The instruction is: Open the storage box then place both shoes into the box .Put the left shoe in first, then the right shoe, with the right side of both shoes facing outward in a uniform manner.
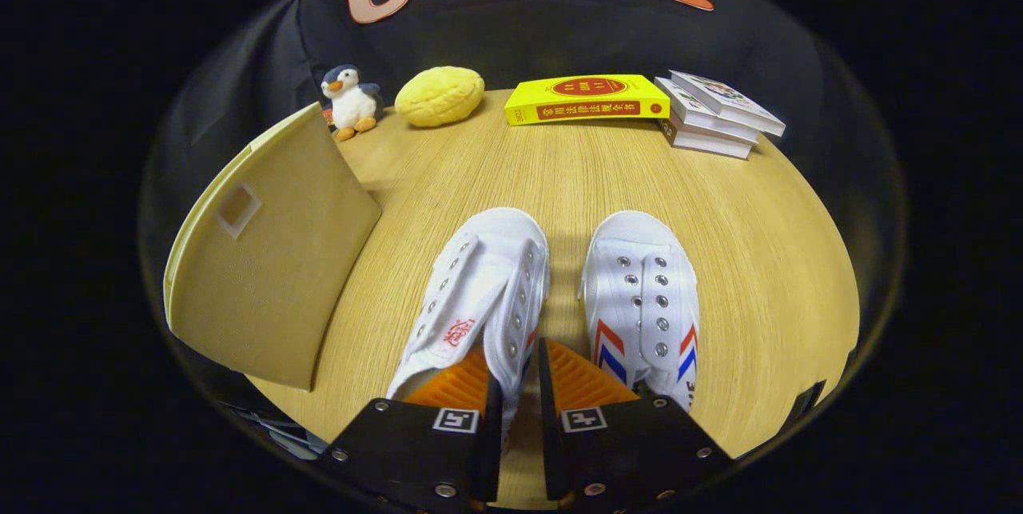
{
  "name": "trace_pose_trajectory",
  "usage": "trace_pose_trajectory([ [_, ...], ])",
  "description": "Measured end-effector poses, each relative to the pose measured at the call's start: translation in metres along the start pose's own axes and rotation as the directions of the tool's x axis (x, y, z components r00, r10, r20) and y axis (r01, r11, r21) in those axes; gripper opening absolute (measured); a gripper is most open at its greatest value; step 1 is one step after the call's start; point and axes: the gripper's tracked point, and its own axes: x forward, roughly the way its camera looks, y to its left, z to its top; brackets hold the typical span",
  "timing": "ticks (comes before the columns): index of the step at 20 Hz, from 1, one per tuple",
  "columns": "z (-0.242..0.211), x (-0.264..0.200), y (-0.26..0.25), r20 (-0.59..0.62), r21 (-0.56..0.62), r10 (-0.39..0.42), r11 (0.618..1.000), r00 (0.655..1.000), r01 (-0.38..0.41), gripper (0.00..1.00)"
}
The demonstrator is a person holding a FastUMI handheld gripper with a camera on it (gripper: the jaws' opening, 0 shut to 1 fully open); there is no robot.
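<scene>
On the wooden table [743, 226] I log the following. Item one: my gripper [519, 370], its fingers drawn close together with a narrow gap between them; the inner side wall of the left-hand shoe [479, 290] runs into that gap, and I read the fingers as clenched on it, though the contact itself is partly hidden. Item two: that shoe, white canvas, laceless, tongue bearing a red mark, toe pointing to 12 o'clock, lying just ahead of the fingers at about 11 o'clock. Item three: the second white shoe [643, 298], with red and blue stripes on its sides, just ahead at 1 o'clock, beside the first and apart from it by a strip of bare table. Item four: the tan fabric storage box [280, 258], at 10 o'clock from the fingers, near the left-hand shoe and not touching it; I cannot tell from this side whether it is open. Items at the far edge of the table, well beyond the shoes: a plush penguin [350, 101] at 11 o'clock, a yellow bun-shaped cushion [439, 96] beside it, a yellow book [587, 98] at 12 o'clock, and a stack of books [715, 114] at 1 o'clock.
</scene>
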Motion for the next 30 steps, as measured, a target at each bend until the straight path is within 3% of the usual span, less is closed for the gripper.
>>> trace_pose_trajectory([
  [1, -0.003, 0.004, -0.001, 0.002, -0.019, -0.009, 1.000, 1.000, 0.009, 0.18],
  [4, -0.002, 0.008, 0.002, 0.027, -0.019, -0.021, 1.000, 0.999, 0.021, 0.15],
  [9, 0.001, 0.005, 0.004, -0.026, 0.126, 0.004, 0.992, 1.000, 0.000, 0.03],
  [14, 0.023, -0.017, 0.016, -0.020, 0.228, 0.032, 0.973, 0.999, -0.026, 0.01],
  [22, 0.096, -0.072, 0.085, 0.055, 0.352, 0.125, 0.926, 0.991, -0.136, 0.01],
  [30, 0.137, -0.109, 0.166, 0.081, 0.353, 0.163, 0.918, 0.983, -0.181, 0.01],
])
